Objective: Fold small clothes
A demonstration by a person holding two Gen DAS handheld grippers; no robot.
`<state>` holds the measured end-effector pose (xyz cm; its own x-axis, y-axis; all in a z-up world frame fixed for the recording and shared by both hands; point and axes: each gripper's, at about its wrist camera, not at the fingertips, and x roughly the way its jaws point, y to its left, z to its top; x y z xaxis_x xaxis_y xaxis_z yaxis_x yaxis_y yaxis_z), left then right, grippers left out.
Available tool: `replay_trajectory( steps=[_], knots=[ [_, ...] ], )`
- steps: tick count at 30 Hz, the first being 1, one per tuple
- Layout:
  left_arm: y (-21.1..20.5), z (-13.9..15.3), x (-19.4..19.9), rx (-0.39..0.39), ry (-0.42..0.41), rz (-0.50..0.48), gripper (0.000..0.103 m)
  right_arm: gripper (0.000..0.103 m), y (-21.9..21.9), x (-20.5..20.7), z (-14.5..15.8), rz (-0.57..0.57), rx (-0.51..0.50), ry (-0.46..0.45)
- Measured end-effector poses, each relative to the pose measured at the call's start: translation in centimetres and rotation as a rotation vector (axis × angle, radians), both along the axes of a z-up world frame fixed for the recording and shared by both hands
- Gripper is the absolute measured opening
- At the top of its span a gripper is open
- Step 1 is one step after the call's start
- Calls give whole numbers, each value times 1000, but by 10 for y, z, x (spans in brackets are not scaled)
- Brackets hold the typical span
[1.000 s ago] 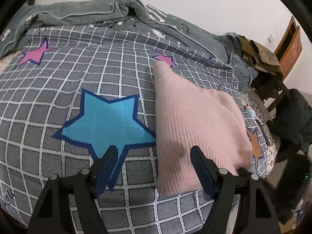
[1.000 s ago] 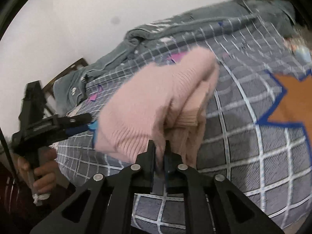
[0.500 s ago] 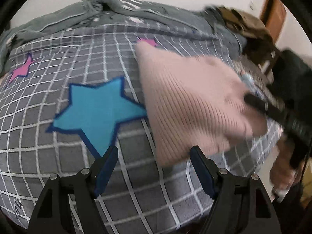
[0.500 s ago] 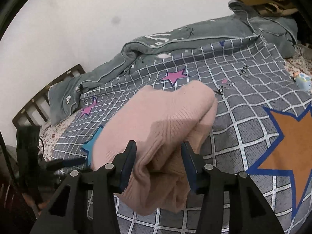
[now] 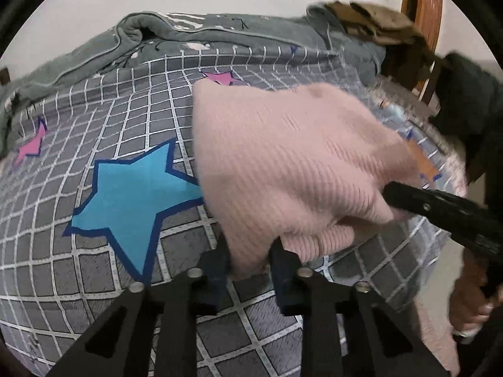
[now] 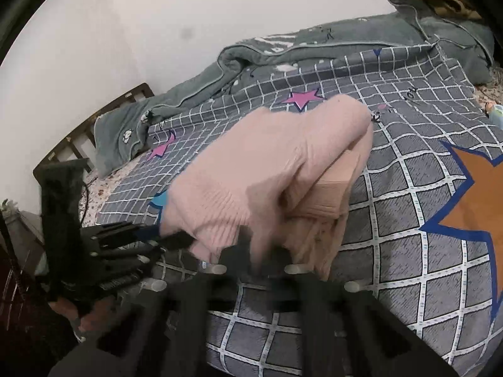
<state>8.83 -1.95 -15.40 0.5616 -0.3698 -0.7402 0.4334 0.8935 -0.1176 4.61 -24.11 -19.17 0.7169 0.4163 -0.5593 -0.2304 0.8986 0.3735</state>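
A folded pink knit sweater lies on the grey checked bedspread with stars. My left gripper has its blue-padded fingers closed in on the sweater's near left corner, with the fabric pinched between them. My right gripper is blurred by motion; its fingers are close together on the sweater's near edge. The right gripper also shows in the left wrist view at the sweater's right side. The left gripper shows in the right wrist view at the sweater's left corner.
A rumpled grey blanket lies along the far side of the bed. Brown clothes are piled on a wooden chair at the far right. A wooden headboard stands at the left. The bed's near edge is just below the grippers.
My left gripper moved in to the sweater's corner and closed on it. My right gripper, open half a second ago, has closed in on the sweater's near edge.
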Motion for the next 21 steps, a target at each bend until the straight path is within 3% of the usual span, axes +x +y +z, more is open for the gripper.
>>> replay_trajectory(
  steps=[2,4,7,10,13,15,17,18,19,20,21],
  knots=[
    [10,-1,1,-48,28,0,17,5,-5,-10,8,-54,-21,-70],
    [12,-6,3,-68,52,5,17,5,-10,-15,12,-37,22,-80],
    [10,-11,2,-60,50,4,18,5,-11,-14,-1,-59,2,-44],
    [13,-13,3,-73,85,-2,26,6,-14,-9,-15,-64,14,19],
    [20,-13,4,-66,117,-10,28,11,-7,-10,-9,-32,3,38],
    [25,-9,3,-66,122,2,33,19,-2,-12,7,-19,-28,-7],
    [33,-3,3,-81,119,9,40,49,-2,-13,22,-6,-30,-57],
    [36,1,3,-82,114,11,41,55,-2,-11,31,-12,-36,-82],
    [39,6,4,-77,99,20,46,58,-3,-7,39,-27,-45,-101],
    [41,11,5,-71,85,33,60,59,-4,-2,44,-41,-56,-109],
    [44,16,7,-71,71,43,66,59,-3,6,48,-59,-73,-107]
  ],
)
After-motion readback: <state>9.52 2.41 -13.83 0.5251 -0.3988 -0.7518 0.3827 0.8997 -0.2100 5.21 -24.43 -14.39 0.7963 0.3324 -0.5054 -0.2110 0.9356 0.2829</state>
